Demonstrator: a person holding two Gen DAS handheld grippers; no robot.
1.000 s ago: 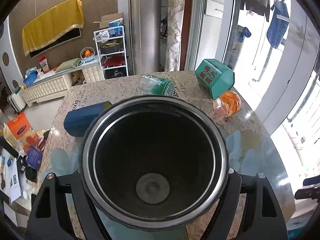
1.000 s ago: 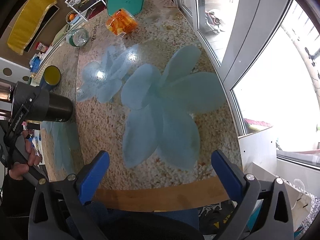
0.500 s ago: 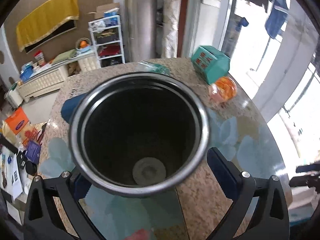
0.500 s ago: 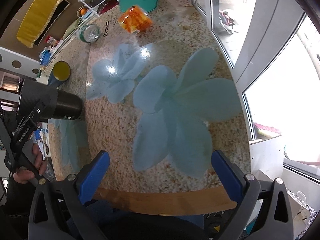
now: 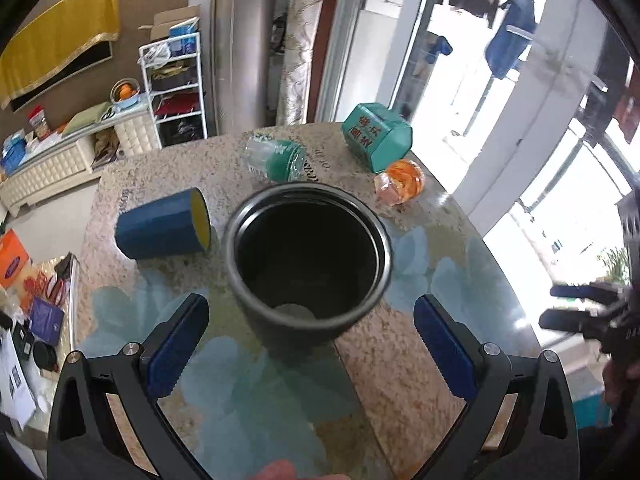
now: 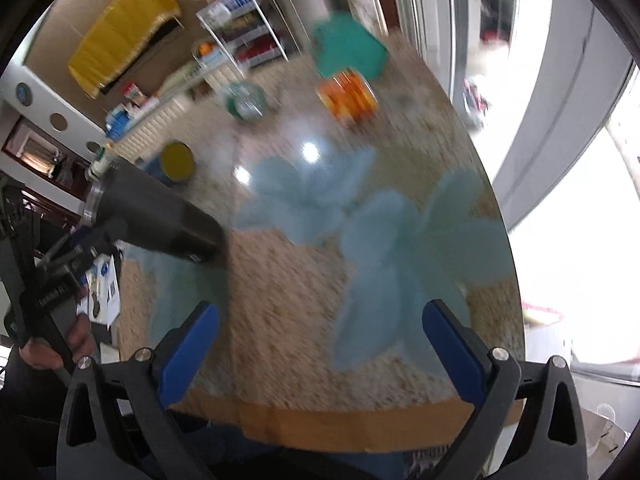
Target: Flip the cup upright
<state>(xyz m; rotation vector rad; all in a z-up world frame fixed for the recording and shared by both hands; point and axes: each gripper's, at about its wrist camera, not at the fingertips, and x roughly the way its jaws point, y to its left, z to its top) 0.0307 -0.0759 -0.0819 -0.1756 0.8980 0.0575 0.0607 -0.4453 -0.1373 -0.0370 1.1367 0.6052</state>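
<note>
A black metal tumbler point(image 5: 308, 264) stands upright on the round stone table point(image 5: 400, 344), mouth up. My left gripper point(image 5: 312, 340) is open just behind it, its blue pads point(image 5: 178, 344) apart on either side and clear of the cup. In the blurred right wrist view the tumbler point(image 6: 156, 212) shows at the left with its base on the table, the left gripper point(image 6: 60, 268) beside it. My right gripper point(image 6: 320, 352) is open and empty over the near table edge.
A blue cup with yellow inside point(image 5: 164, 228) lies on its side left of the tumbler. A green-labelled glass jar point(image 5: 276, 156) lies behind it. A green tin point(image 5: 376, 136) and an orange glass ball point(image 5: 400, 182) sit at the far right.
The left gripper has opened and drawn back from the tumbler, which now stands free on the table. The right gripper has swung, blurring its view.
</note>
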